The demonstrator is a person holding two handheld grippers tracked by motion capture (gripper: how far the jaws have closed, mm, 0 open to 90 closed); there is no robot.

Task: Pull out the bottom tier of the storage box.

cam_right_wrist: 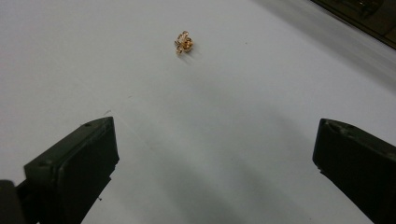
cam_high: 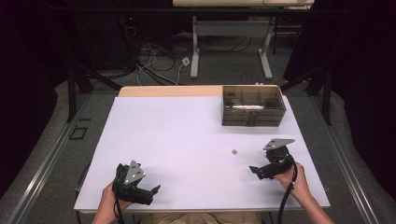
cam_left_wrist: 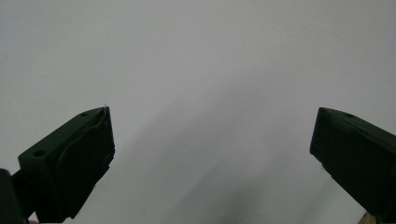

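A tiny gold-coloured piece (cam_high: 234, 151) lies on the white table top (cam_high: 177, 140), right of centre; in the right gripper view the gold piece (cam_right_wrist: 184, 42) sits ahead of the jaws, slightly left. My right gripper (cam_high: 254, 170) is a short way to its right and nearer the front edge, open with nothing between the jaws (cam_right_wrist: 215, 154). My left gripper (cam_high: 156, 189) rests low at the front left, open over bare white surface (cam_left_wrist: 212, 140). A smoky clear compartment box (cam_high: 252, 105) stands at the back right.
Beyond the table's far edge are a desk frame (cam_high: 231, 42) and loose cables (cam_high: 159, 60) on the floor. Dark curtains flank both sides. The box's edge (cam_right_wrist: 369, 14) shows at the top right of the right gripper view.
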